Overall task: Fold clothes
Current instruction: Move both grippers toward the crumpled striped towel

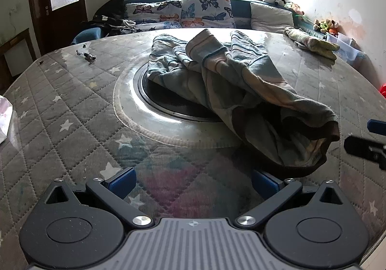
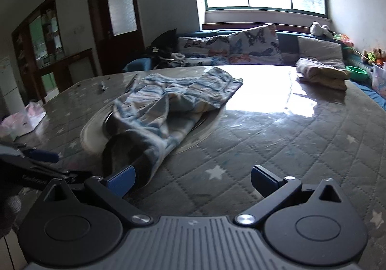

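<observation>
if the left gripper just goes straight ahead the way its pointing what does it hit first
Most likely bare quilted table cover first: the open left gripper has only cover between its fingers. The striped garment lies further on and rightward, its dark hem by the right-hand fingertip. Depth is uncertain.

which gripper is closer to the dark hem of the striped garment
Roughly even. The left gripper has its right-side pad by the dark hem; the right gripper has its left-side pad there.

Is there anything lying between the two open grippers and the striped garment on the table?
Nothing visible does. The left gripper and the right gripper both have open jaws, and only bare quilted table cover lies before the striped garment. Its dark hem already sits beside the nearest fingers.
</observation>
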`<action>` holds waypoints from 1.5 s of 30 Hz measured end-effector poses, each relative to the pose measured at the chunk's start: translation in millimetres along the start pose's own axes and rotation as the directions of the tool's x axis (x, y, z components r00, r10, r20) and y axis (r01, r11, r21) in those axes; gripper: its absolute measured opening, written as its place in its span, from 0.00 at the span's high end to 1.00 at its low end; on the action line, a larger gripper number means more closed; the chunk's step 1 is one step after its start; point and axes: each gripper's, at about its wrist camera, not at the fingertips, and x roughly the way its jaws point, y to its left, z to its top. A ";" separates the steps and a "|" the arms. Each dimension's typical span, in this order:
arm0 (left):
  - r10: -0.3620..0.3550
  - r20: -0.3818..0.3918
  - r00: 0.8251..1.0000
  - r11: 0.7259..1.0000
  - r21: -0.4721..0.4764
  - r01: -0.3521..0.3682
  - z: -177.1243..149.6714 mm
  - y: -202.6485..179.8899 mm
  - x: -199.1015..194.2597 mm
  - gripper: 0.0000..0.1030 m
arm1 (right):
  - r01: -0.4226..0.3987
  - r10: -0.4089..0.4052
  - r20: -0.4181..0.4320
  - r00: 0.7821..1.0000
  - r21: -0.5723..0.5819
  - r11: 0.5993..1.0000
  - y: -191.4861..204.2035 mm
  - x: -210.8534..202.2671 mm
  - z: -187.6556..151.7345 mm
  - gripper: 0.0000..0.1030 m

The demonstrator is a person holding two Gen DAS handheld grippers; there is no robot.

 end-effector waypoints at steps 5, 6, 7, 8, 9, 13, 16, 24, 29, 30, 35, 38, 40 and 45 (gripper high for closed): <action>0.006 -0.011 1.000 1.000 0.004 -0.006 -1.1 -1.3 -0.5 0.00 | -0.016 0.016 -0.009 1.000 -0.023 1.000 11.0 -0.5 0.2 0.00; 0.007 -0.013 1.000 1.000 0.005 -0.007 -1.4 -1.6 -0.6 0.00 | -0.019 0.019 -0.011 1.000 -0.027 0.999 13.2 -0.7 0.2 0.00; 0.009 -0.015 1.000 1.000 0.005 -0.009 -1.6 -1.9 -0.7 0.00 | -0.023 0.022 -0.013 1.000 -0.032 0.999 15.4 -0.8 0.3 0.00; 0.010 -0.017 1.000 1.000 0.006 -0.010 -1.8 -2.1 -0.8 0.00 | -0.026 0.025 -0.015 1.000 -0.036 0.999 17.6 -0.9 0.3 0.00; 0.011 -0.019 1.000 1.000 0.007 -0.011 -2.1 -2.4 -0.9 0.00 | -0.029 0.028 -0.016 0.999 -0.040 0.999 19.8 -1.0 0.4 0.00; 0.016 -0.027 0.999 1.000 0.010 -0.016 -3.0 -3.4 -1.2 0.00 | -0.041 0.039 -0.037 0.999 -0.052 0.998 22.6 3.4 -3.3 0.00; 0.022 -0.035 0.999 1.000 0.013 -0.021 -3.5 -4.4 -1.3 0.00 | -0.038 0.035 -0.049 0.998 -0.055 0.998 24.6 4.9 -3.6 0.00; 0.026 -0.050 0.998 1.000 0.017 -0.025 -3.5 -6.0 -0.2 0.00 | -0.046 0.042 -0.075 0.996 -0.056 0.997 26.9 7.0 -4.6 0.00; 0.025 -0.053 0.998 0.999 0.024 -0.024 -4.2 -7.9 -0.9 0.00 | -0.053 0.048 -0.086 0.995 -0.066 0.996 30.5 8.7 -5.3 0.00; 0.025 -0.054 0.998 0.999 0.025 -0.024 -4.4 -8.2 -0.9 0.00 | -0.055 0.049 -0.087 0.995 -0.069 0.996 31.0 8.9 -5.3 0.00; 0.030 -0.058 0.998 0.999 0.025 -0.028 -3.6 -8.0 0.2 0.00 | -0.060 0.052 -0.094 0.994 -0.078 0.995 34.5 10.3 -5.5 0.00; 0.033 -0.062 0.998 0.999 0.025 -0.031 -2.9 -7.6 1.0 0.00 | -0.058 0.050 -0.101 0.994 -0.082 0.995 35.7 12.7 -5.6 0.00; 0.034 -0.064 0.997 0.999 0.022 -0.033 -2.3 -6.5 1.9 0.00 | -0.058 0.048 -0.108 0.993 -0.085 0.995 36.4 14.6 -5.3 0.00; 0.038 -0.066 0.997 0.999 0.012 -0.037 -1.2 -3.0 3.5 0.00 | -0.058 0.046 -0.121 0.992 -0.096 0.994 39.0 18.2 -3.9 0.00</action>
